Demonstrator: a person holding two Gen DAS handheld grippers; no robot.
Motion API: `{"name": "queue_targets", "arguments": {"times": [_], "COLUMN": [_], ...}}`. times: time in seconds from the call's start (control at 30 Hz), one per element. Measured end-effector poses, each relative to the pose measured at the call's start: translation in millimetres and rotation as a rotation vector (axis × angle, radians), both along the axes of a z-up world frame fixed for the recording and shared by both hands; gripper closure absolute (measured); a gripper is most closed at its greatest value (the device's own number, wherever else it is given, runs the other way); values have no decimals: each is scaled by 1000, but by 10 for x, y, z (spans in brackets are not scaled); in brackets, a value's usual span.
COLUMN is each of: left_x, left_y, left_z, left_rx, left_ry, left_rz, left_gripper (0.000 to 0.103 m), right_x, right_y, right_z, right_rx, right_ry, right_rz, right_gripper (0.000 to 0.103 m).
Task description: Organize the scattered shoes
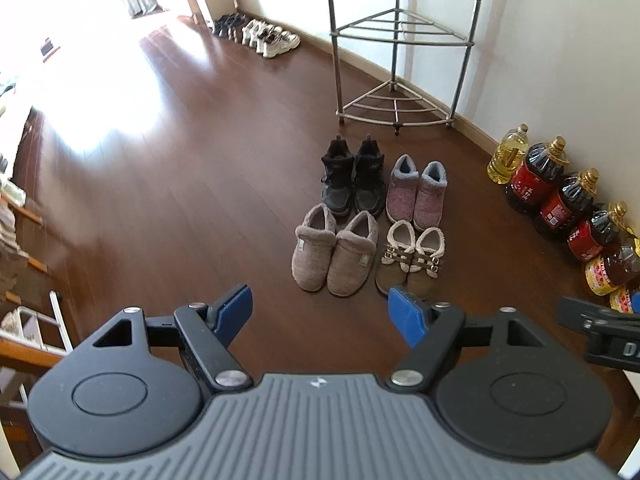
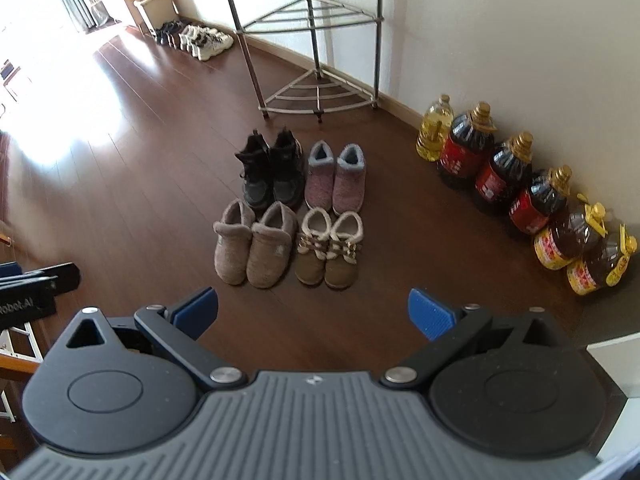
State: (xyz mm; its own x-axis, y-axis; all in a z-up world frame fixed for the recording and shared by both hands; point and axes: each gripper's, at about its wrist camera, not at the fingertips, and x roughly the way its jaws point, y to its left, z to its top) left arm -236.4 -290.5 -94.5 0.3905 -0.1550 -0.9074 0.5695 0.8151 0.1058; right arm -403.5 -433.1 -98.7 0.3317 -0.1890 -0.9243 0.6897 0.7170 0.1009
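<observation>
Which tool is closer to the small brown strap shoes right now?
Left. The left tool has one pad just at the brown strap shoes, toes; the right tool hangs further back, open.

Open wood floor [image 1: 168,184]: wide and bare left of the shoe block [image 2: 292,212], with a bare strip in front of it. Obstacles: corner rack [image 2: 316,92] just behind the shoes; oil bottles [image 2: 516,184] lining the right wall.
</observation>
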Motion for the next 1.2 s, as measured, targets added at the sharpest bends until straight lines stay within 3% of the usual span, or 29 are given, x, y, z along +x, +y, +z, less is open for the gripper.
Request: {"name": "queue_targets", "arguments": {"times": [0.23,0.43,0.83,1.2], "left_x": [-56,134,1003,1381], "left_y": [-98,-264,-835,-929], "left_z": [-270,-399,-424,-546], "left_rx": [47,60,68,79], "left_ry": [39,45,40,83], "left_rz": [-31,-76,-216,-265], "left_gripper": [26,26,26,26], "right_x": [-154,-82,597,987], "right_y": [-151,-285,-686,-738], "right_z": [-219,-352,-465,-558], "right_rx": [34,55,68,90], "right_ry": [11,33,55,79], "right_rz": [-7,-41,-139,-176], "right_gripper": [3,4,5,5]}}
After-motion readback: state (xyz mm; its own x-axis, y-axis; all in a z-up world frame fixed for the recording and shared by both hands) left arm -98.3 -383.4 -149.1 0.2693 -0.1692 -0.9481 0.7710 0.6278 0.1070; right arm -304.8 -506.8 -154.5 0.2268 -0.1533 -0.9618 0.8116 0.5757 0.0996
